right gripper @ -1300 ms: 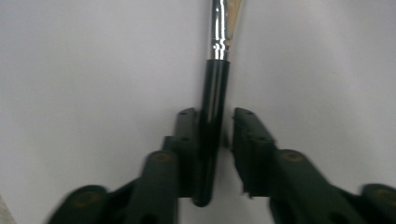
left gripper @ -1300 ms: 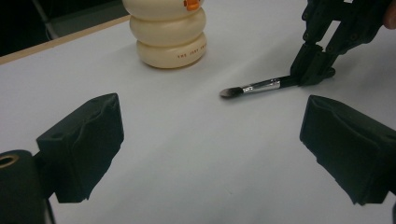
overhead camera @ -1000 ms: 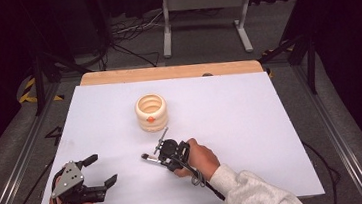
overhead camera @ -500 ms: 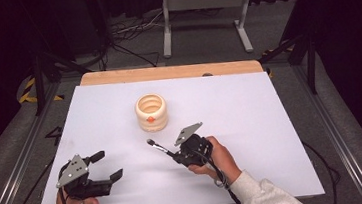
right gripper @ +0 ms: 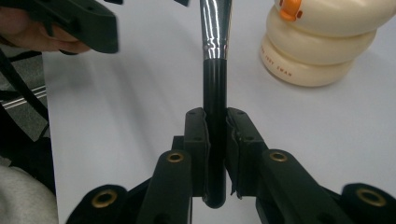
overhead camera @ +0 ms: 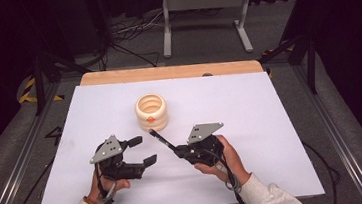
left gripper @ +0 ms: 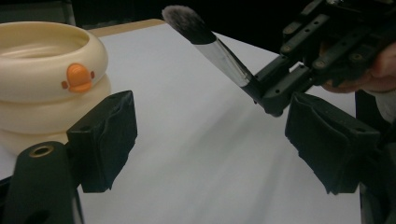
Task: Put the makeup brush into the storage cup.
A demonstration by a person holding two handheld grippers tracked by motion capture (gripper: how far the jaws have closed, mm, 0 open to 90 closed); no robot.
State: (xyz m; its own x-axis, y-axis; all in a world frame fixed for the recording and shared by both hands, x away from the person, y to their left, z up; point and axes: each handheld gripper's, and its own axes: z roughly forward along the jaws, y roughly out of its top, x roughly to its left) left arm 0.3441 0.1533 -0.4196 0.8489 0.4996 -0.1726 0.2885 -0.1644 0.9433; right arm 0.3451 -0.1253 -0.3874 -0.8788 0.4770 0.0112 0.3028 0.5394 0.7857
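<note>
Raised off the table (overhead camera: 271, 123), brush (overhead camera: 161, 139) (right tool (overhead camera: 181, 151) clamps it) points bristles-first at the holder (overhead camera: 151, 112).

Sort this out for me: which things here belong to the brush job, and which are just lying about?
In the job:
- makeup brush, clamped in the right gripper
- cream duck-faced holder
- left gripper, jaws apart with nothing between them, just been closing a little

Lying about:
- white table, only the work surface
- metal stand and cables on the floor beyond
</note>
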